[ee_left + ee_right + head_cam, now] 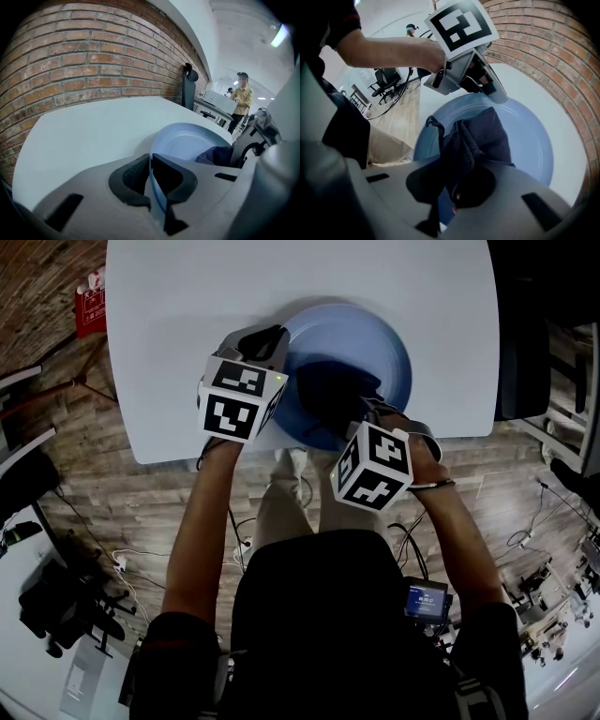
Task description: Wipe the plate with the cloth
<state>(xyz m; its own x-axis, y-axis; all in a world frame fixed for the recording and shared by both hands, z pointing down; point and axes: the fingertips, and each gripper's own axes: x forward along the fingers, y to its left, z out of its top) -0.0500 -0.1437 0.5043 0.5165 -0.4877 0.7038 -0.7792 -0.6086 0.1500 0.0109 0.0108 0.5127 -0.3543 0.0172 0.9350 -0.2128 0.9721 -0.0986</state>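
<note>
The plate (375,343), lying on the white table (187,315), is clamped at its rim by the left tool (151,178). The dark cloth (480,136) is gripped by the right tool (452,187) and rests on the plate.

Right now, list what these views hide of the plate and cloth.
Head view: the left gripper and right gripper cover part of the plate.
Right gripper view: the cloth covers the plate's middle, hiding any dirt.
Left gripper view: that gripper's body cuts off the plate's near side.
</note>
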